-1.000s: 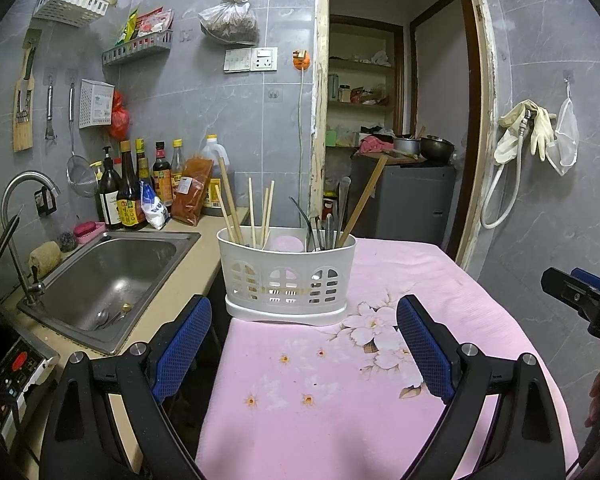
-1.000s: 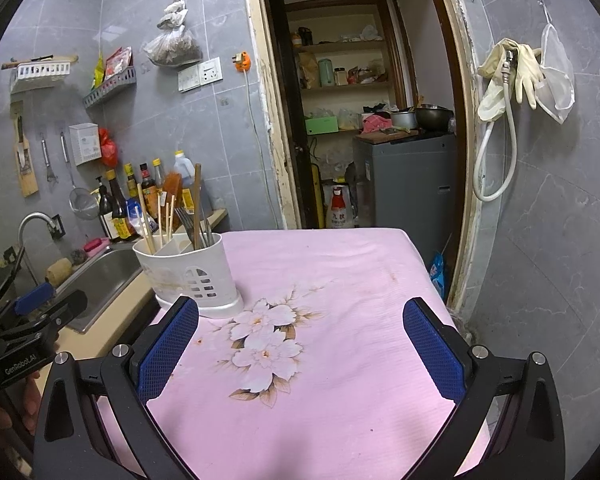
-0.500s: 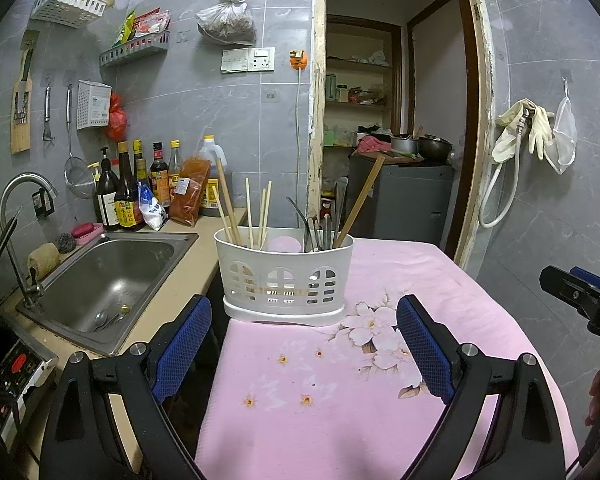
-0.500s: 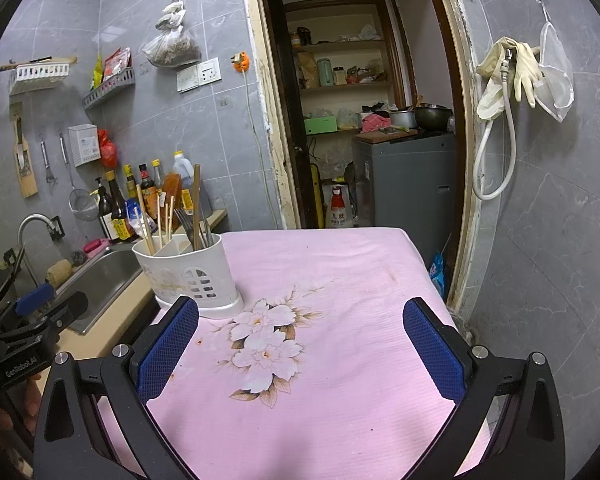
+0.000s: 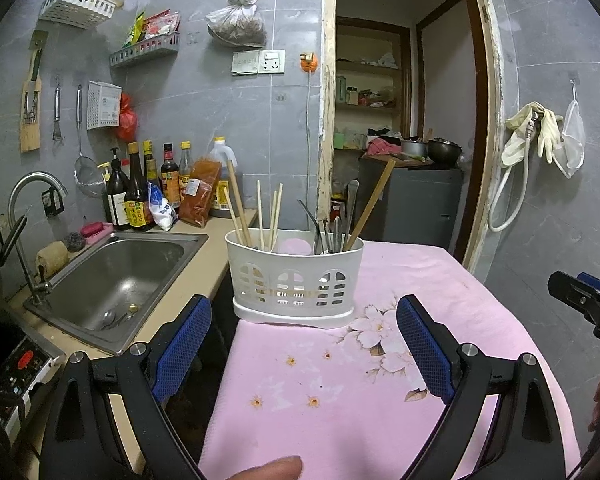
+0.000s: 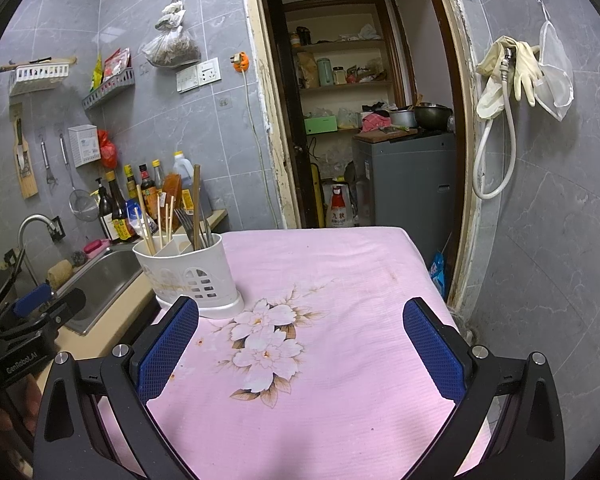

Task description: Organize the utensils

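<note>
Both the left gripper (image 5: 304, 344) and right gripper (image 6: 300, 344) hover with jaws wide and empty over the pink table (image 6: 340, 280), the utensil caddy (image 5: 294, 276) standing mid-frame at the table's left edge beside the sink (image 5: 116, 280).

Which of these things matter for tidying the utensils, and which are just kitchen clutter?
For the job:
white utensil holder
chopsticks
metal cutlery
left gripper
right gripper

Just lying about:
sauce bottles
sink
rubber gloves
</note>
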A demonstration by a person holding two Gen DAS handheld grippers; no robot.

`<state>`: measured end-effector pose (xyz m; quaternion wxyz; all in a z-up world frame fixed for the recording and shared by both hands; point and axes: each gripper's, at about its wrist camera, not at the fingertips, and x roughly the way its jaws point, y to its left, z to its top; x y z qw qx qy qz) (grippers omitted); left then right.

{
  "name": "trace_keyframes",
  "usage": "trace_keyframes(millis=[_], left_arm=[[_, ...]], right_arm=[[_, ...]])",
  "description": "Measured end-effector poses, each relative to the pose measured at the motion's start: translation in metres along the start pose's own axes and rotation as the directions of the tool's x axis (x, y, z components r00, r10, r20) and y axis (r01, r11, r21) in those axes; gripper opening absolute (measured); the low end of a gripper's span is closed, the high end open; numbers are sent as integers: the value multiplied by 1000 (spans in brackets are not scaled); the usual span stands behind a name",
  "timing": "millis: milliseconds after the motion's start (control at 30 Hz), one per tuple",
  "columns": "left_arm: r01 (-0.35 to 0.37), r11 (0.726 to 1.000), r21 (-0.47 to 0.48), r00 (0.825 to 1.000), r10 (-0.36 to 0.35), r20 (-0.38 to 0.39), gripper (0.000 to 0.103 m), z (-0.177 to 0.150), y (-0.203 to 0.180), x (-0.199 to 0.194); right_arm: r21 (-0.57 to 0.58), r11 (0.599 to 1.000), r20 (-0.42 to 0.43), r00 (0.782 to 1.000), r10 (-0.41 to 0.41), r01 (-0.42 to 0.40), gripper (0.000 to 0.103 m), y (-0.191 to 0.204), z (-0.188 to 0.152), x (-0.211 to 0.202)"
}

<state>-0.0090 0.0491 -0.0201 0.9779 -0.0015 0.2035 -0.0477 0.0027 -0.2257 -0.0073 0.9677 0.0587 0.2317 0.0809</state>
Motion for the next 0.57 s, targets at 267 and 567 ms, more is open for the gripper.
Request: trace_keyframes(millis=[267,567], left_arm=[[-4,1000,6,1000,4,-3,91,-1,-2,-1],[2,1000,8,1000,-1,-5,91,-2,-4,-1]], right_arm=[[0,1000,0,1000,-1,1,103,-1,0,1],[2,1000,3,1000,-3,3,103,0,0,-3]])
